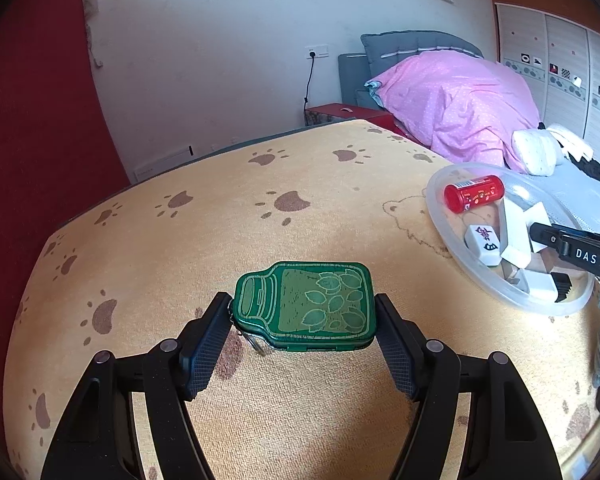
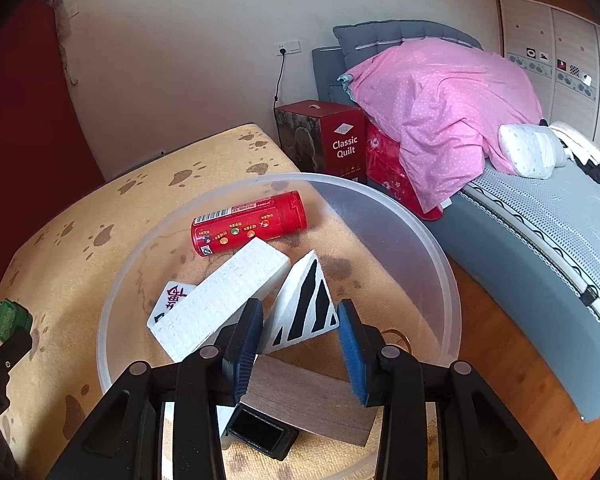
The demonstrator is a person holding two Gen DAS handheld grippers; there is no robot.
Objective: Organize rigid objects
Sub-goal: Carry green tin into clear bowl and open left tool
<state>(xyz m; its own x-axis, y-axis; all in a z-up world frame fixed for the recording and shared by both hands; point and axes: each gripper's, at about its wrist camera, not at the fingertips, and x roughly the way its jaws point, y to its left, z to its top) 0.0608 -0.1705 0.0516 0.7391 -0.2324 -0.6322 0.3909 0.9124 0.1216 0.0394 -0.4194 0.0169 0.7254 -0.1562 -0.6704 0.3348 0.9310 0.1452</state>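
Most pieces already lie in the bowl (image 2: 440, 248). The left gripper (image 1: 304, 312) clamps the green tin (image 1: 306, 304), bowl at two o'clock. The right gripper (image 2: 300, 320) hangs open over the striped wedge (image 2: 304, 308), holding nothing.
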